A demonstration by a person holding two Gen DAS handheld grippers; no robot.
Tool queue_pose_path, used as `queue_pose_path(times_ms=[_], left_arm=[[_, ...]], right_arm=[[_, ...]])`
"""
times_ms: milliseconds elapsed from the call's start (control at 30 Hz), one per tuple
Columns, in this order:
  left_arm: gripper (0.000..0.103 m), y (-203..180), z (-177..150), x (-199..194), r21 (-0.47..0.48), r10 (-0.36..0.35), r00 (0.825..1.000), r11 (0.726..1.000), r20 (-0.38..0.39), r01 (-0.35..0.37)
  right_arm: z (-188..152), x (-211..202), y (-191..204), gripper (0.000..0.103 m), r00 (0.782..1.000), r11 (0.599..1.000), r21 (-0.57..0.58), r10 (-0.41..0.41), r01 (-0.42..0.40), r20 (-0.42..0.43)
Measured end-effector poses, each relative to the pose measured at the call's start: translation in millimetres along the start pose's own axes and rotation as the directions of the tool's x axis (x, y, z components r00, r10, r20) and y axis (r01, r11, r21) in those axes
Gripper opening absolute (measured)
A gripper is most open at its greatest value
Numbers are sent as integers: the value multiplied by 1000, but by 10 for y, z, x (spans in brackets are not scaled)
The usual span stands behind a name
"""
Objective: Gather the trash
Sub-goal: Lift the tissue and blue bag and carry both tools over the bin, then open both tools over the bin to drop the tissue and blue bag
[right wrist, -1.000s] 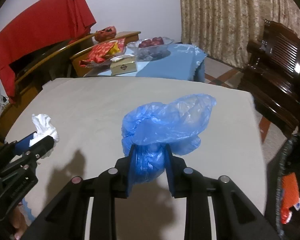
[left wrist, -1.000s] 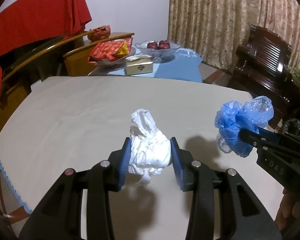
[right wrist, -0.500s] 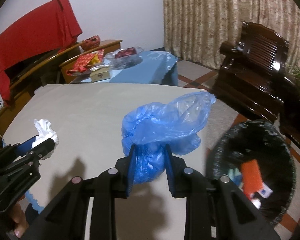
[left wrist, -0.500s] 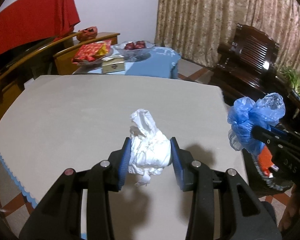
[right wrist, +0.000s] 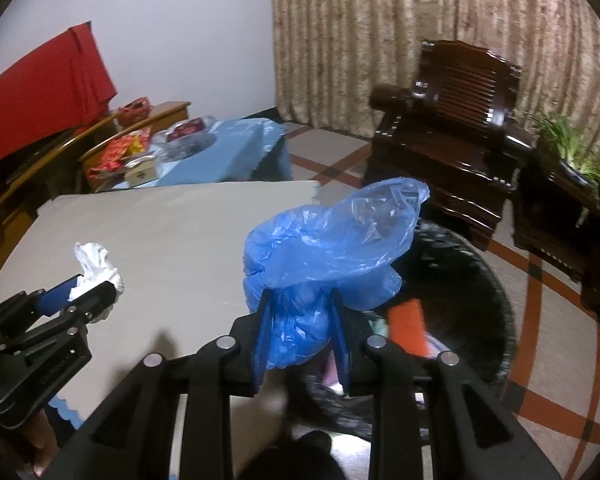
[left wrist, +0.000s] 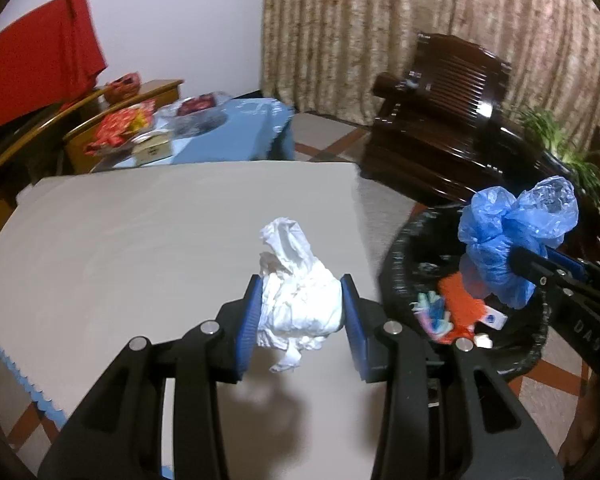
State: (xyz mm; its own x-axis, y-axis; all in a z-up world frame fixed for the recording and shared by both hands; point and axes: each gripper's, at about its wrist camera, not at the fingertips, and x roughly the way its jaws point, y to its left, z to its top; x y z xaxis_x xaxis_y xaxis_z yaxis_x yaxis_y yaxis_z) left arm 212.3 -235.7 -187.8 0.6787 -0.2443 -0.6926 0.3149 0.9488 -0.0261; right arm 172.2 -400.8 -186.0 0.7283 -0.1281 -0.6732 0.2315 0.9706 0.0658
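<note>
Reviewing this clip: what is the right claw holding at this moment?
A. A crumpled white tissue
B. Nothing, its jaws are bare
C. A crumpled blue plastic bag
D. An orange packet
C: the right claw is clamped on the crumpled blue plastic bag, which bulges up between its blue pads above the black-lined bin; the white tissue sits in the left claw instead.

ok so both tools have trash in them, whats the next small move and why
Probably open the right tool: its blue plastic bag looks to hang over the black bin, so it should drop in. The left tool grips the white tissue above the table, so it likely needs to shift toward the bin first.
</note>
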Motion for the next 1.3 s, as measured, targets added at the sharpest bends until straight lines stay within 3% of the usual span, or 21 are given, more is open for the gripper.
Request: queue_pose_path(times_ms=[300, 633, 967, 1100, 1167, 1300], left_arm=[[38, -795, 114, 189, 60, -82, 997, 995, -9, 82], [39, -1191, 133, 709, 67, -94, 993, 993, -70, 99], [41, -1535, 140, 1222, 73, -101, 986, 991, -130, 111], [54, -1630, 90, 1368, 84, -108, 983, 989, -149, 122], [61, -1672, 44, 1444, 87, -119, 979, 987, -167, 135], [70, -1664, -13, 1483, 92, -129, 975, 985, -183, 147]], right_arm=[[-29, 67, -637, 27, 998, 996, 64, -56, 56, -7], [-53, 427, -1124, 27, 996, 992, 95, -80, 83, -39], [-193, 951, -1490, 27, 988, 991, 79, -95, 105, -124], [-302, 1181, -1574, 36, 977, 994, 58, -82, 95, -196], [-382, 1244, -1601, 45, 971, 992, 58, -98, 113, -217], [-498, 1241, -1672, 45, 968, 989, 82, -100, 121, -230]])
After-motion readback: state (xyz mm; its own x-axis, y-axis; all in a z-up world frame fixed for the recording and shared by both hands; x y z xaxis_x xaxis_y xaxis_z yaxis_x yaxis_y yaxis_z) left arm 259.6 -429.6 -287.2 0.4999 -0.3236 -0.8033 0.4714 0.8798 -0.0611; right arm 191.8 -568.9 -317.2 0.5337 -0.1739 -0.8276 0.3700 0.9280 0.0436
